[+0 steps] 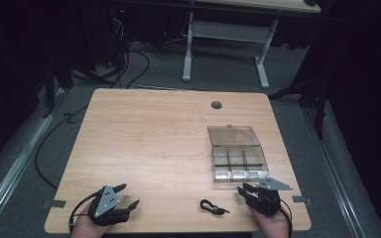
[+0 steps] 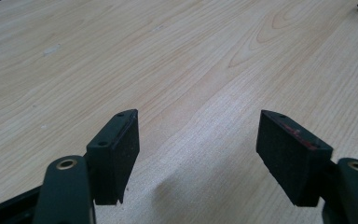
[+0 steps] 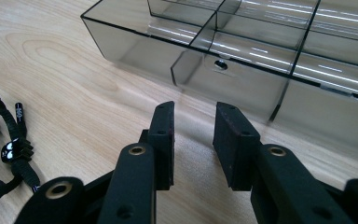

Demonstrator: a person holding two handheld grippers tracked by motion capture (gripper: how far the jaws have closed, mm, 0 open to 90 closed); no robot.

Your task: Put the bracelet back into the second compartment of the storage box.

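Nothing packed yet: black cord (image 1: 213, 207) lying low centre on the table (image 1: 154, 139), compartment box (image 1: 238, 162) empty above, left gripper (image 1: 129, 196) wide open, right gripper (image 1: 241, 190) narrowly parted, both unladen.

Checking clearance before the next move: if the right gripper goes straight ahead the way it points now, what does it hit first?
Most likely the near wall of the clear compartment box. The right gripper points at it with open, empty jaws and bare table between. The black cord lies off to the side.
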